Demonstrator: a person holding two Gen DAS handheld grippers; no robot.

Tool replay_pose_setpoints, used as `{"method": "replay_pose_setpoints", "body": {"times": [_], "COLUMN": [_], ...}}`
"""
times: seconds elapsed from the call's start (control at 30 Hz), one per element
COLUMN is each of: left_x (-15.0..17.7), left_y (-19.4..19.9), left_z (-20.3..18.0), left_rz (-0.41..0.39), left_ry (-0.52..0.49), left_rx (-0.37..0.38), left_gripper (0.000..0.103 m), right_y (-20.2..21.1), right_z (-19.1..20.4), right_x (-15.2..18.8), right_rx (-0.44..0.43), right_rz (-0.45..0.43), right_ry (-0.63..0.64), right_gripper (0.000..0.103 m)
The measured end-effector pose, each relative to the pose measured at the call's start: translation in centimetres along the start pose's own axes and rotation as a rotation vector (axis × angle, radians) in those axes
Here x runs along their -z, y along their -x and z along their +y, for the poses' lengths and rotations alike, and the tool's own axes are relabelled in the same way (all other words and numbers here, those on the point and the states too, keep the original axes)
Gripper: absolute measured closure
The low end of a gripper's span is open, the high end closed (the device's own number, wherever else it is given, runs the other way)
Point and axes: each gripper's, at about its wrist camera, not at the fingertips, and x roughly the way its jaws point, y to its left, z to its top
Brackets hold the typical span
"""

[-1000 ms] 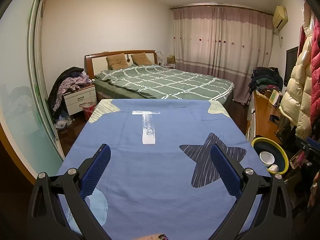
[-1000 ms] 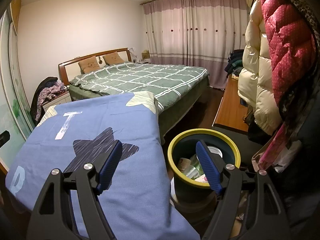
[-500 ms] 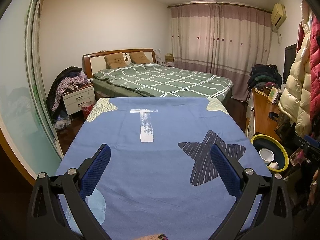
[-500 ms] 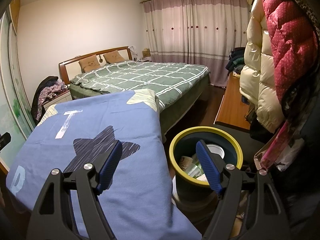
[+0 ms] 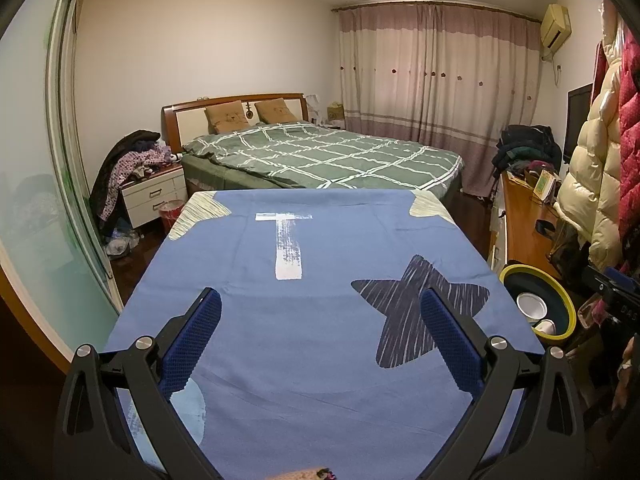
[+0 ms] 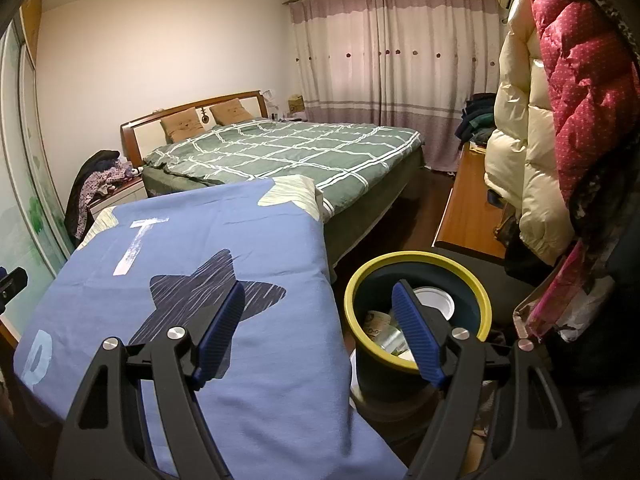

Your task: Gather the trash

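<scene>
we are holding the left claw [image 5: 320,330] and right claw [image 6: 318,326] wide open and empty above the tabletop [image 5: 320,248], beside the trash bin [image 6: 416,264].

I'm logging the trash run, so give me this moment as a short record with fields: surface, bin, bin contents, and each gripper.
surface: blue cloth with a dark star and white T print, nothing lying on its visible part
bin: dark round trash bin with a yellow rim, on the floor beside the cloth's right edge
bin contents: white round lid, crumpled paper, more that cannot be made out
left gripper: open, empty, above the cloth
right gripper: open, empty, between cloth edge and bin
</scene>
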Motion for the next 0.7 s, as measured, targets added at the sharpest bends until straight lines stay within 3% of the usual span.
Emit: {"method": "replay_pose_setpoints", "body": {"times": [0.7], "left_x": [0.1], "left_y": [-0.18], "left_z": [-0.33], "left_rz": [0.004], "left_ry": [-0.003], "left_rx": [0.006], "left_gripper": [0.005], "right_y": [-0.03], "right_z": [0.02], "right_x": [0.01], "right_rx": [-0.003], "right_rz": [0.002], "right_ry": [-0.003], "right_gripper": [0.031]}}
